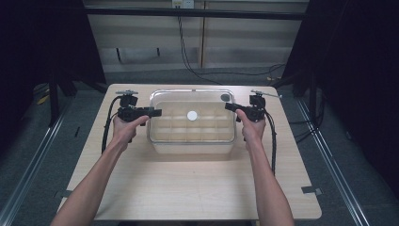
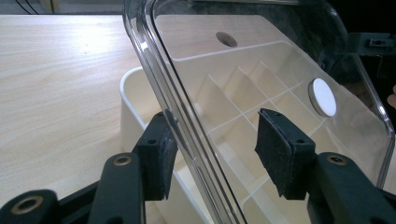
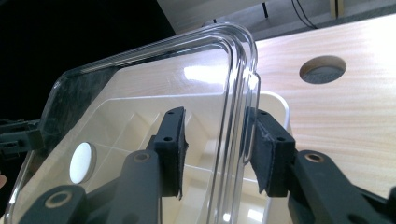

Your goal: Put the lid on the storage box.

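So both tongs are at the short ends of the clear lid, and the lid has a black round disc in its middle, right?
Not quite: the disc on the clear lid is white, as the high view shows. Left tongs and right tongs are at its short ends.

A pale wooden table [image 1: 188, 188] with rounded corners carries the work, its grain running side to side. A round hole [image 1: 225, 97] is cut through the top toward one o'clock from the table's middle, near the far edge. A white box [image 1: 190, 147] stands directly on the wood, a little toward twelve o'clock of centre; it is split inside into small compartments. From the box, the hole lies at about one o'clock, seen through the clear lid [image 1: 164, 96] above it. The near half of the top, toward six o'clock, is bare wood.
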Motion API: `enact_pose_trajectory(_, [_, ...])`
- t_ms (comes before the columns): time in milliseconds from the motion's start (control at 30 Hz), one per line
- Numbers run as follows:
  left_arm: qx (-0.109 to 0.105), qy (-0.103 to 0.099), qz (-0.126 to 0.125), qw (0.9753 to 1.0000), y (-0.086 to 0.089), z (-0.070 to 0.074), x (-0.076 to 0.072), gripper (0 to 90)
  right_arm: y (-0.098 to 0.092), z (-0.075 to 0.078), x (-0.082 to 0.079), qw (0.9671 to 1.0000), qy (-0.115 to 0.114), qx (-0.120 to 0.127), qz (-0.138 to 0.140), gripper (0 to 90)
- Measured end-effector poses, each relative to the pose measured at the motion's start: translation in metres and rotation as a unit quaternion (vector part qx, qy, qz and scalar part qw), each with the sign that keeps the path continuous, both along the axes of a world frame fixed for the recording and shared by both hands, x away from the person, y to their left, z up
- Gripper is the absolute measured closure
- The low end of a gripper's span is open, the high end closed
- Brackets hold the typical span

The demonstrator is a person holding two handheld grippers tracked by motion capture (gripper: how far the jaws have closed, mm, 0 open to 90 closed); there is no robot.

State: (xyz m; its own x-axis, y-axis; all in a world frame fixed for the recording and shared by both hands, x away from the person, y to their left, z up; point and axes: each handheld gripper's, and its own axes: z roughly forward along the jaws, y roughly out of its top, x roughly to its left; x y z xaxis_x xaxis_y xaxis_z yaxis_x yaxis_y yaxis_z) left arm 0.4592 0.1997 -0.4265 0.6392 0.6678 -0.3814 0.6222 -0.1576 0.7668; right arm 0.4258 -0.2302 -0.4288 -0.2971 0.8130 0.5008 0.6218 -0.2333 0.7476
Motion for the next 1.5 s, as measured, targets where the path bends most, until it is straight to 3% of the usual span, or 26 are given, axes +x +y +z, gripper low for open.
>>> enact_pose_trajectory(200, [0.002,0.012,-0.010,0.9999,0.003,-0.009,0.000,47.0,0.000,-0.006,0.005,0.9998,0.018,0.002,0.001,58.5])
enact_pose_trajectory(400, [0.010,0.013,-0.008,0.9998,0.003,-0.011,-0.002,47.0,0.001,-0.010,0.007,0.9995,0.029,-0.015,0.002,56.5])
enact_pose_trajectory(700, [0.014,0.015,-0.018,0.9996,0.006,-0.015,-0.003,46.7,0.004,-0.013,0.007,0.9989,0.033,-0.033,-0.001,54.0])
enact_pose_trajectory(833, [0.007,0.026,-0.013,0.9996,0.007,-0.021,-0.002,45.8,0.004,-0.019,0.007,0.9991,0.029,-0.032,-0.001,54.0])
enact_pose_trajectory(933, [0.002,0.033,-0.006,0.9994,0.007,-0.024,-0.001,45.4,0.006,-0.017,0.007,0.9987,0.027,-0.043,-0.004,53.7])
enact_pose_trajectory(1100, [0.015,0.026,-0.009,0.9995,0.006,-0.021,-0.003,45.5,0.008,-0.016,0.005,0.9964,0.022,-0.081,-0.014,53.8])
enact_pose_trajectory(1133, [0.015,0.027,-0.009,0.9995,0.006,-0.022,-0.003,45.4,0.008,-0.017,0.006,0.9959,0.033,-0.082,-0.015,53.3])
enact_pose_trajectory(1267, [0.007,0.036,-0.010,0.9993,0.008,-0.027,-0.003,44.8,0.009,-0.022,0.007,0.9956,0.042,-0.083,-0.016,51.5])
enact_pose_trajectory(1400, [0.009,0.043,-0.028,0.9986,0.010,-0.026,-0.003,43.3,0.008,-0.027,0.006,0.9966,0.043,-0.069,-0.015,49.9])
enact_pose_trajectory(1500, [0.017,0.036,-0.031,0.9987,0.009,-0.025,-0.007,42.3,0.011,-0.027,0.005,0.9964,0.043,-0.072,-0.013,45.9])
